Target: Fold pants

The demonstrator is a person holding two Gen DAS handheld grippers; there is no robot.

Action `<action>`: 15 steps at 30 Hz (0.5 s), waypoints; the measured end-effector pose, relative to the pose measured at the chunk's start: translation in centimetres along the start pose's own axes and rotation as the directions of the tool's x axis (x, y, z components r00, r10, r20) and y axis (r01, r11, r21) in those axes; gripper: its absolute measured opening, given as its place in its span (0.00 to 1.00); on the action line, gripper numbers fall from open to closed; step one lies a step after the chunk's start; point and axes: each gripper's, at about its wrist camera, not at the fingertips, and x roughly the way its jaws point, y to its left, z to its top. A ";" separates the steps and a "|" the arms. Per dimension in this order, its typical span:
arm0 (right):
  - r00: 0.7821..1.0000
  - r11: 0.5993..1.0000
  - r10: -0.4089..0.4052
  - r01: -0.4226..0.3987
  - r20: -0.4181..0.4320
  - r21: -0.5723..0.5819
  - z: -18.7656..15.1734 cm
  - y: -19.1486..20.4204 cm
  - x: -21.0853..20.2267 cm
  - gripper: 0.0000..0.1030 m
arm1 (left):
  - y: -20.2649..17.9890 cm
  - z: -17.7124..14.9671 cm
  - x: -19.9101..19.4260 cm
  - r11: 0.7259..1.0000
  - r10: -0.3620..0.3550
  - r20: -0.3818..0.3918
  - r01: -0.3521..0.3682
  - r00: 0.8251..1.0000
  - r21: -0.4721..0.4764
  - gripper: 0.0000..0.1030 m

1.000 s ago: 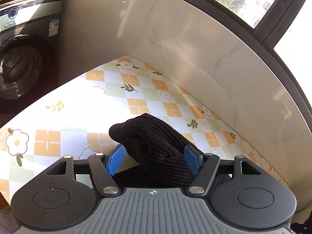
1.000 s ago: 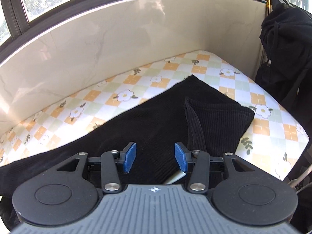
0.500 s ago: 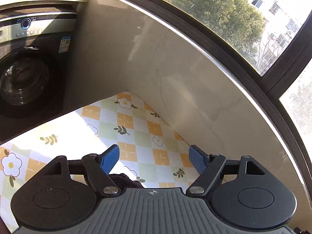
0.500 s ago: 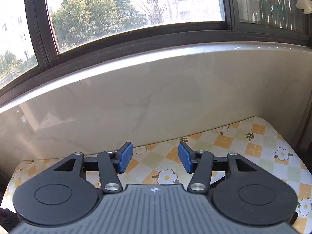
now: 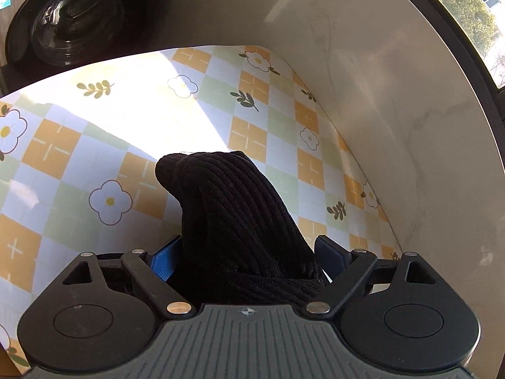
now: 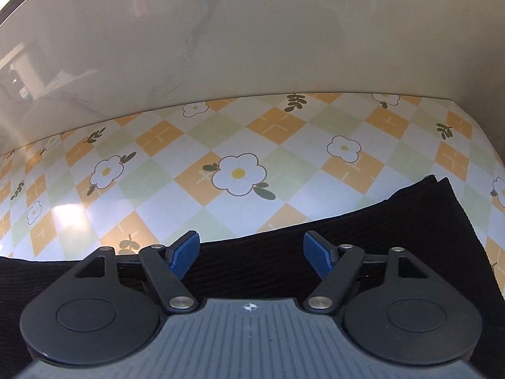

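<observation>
On the flowered table (image 6: pixel 240 145), black pants (image 6: pixel 410 227) lie. Both grippers tilt downward, jaws opening: the left gripper (image 5: pixel 249 252) straddles a bunched fold, the right gripper (image 6: pixel 251 252) holds nothing.

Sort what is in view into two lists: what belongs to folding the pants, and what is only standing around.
Part of the job:
- black pants, a bunched part between the left gripper's opening jaws
- right gripper, jaws opening over the flat part of the pants, nothing between them
- flowered tablecloth they lie on

Just standing about:
- washing machine
- pale wall
- window
</observation>
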 end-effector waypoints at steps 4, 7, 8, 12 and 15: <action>1.000 1.000 0.000 0.000 -0.024 0.006 -0.7 -0.5 0.6 0.82 | -1.5 -1.3 1.9 0.998 0.017 -0.030 -0.015 0.999 0.066 0.88; 0.999 1.000 0.019 -0.019 -0.051 0.000 -1.1 -0.7 1.2 0.84 | -2.5 -2.0 2.7 0.993 0.039 -0.018 -0.037 0.999 0.109 0.66; 0.998 1.000 0.024 -0.024 -0.058 -0.006 -1.3 -0.7 1.5 0.86 | -2.8 -2.1 2.9 0.992 0.040 -0.009 -0.039 0.999 0.119 0.57; 0.998 0.999 0.033 -0.034 -0.057 -0.023 -1.2 -0.7 1.9 0.91 | -3.9 -2.0 2.1 0.990 0.004 0.037 -0.009 0.999 0.138 0.28; 0.998 0.999 0.023 -0.026 -0.060 -0.047 -0.9 -0.2 2.5 0.97 | -5.1 -2.2 0.6 0.982 -0.039 0.074 0.024 0.996 0.188 0.26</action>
